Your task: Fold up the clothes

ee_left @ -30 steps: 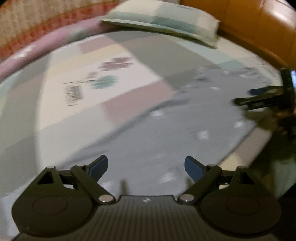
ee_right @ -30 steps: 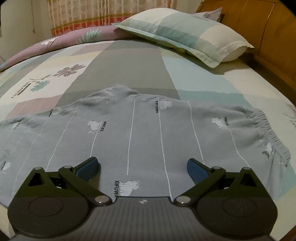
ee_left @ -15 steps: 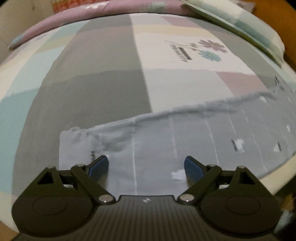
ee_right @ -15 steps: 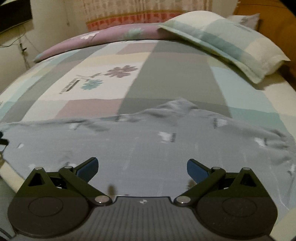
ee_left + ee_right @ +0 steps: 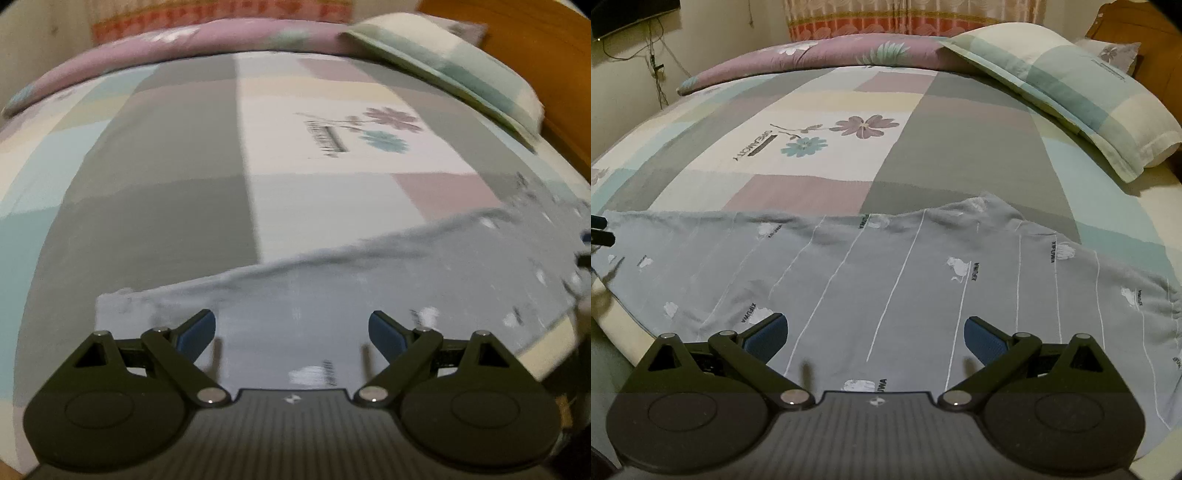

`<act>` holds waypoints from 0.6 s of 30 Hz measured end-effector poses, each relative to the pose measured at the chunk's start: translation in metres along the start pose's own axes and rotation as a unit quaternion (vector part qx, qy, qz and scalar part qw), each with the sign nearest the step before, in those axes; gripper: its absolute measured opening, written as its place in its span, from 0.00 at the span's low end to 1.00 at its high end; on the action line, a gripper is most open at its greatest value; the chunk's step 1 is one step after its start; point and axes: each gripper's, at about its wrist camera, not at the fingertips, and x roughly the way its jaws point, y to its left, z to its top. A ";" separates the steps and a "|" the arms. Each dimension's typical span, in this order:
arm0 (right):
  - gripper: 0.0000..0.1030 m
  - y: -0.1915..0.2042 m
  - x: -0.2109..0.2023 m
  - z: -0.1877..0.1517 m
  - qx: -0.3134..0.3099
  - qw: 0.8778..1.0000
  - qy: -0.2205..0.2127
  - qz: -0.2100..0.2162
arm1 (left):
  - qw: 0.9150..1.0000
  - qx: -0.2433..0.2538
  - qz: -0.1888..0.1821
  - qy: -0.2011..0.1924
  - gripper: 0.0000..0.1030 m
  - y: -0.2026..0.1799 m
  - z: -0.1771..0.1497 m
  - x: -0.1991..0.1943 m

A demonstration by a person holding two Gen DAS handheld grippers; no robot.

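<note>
A grey garment point(image 5: 905, 273) with thin white stripes and small white prints lies spread flat along the near side of the bed. My right gripper point(image 5: 874, 334) hovers above its middle, jaws wide apart with only cloth below them. My left gripper point(image 5: 291, 332) hangs over the garment's left end point(image 5: 155, 310), also open and holding nothing. The left gripper's dark fingertips point(image 5: 600, 230) poke in at the left edge of the right wrist view.
The bed point(image 5: 820, 110) carries a patchwork sheet with a flower print. A checked pillow point(image 5: 1063, 92) lies at the far right and a rolled purple quilt point(image 5: 827, 55) along the far edge. A wooden headboard point(image 5: 517, 40) stands at the right; the bed's near edge point(image 5: 617, 325) drops off at the left.
My left gripper swung left along the garment from its middle to its left end. My right gripper rose and drew back, so more of the garment and bed shows. Both stayed open.
</note>
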 end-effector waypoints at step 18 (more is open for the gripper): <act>1.00 0.015 0.008 -0.022 -0.072 0.997 0.003 -0.032 | 0.996 0.090 0.009 -0.015 0.90 -0.072 0.000 0.007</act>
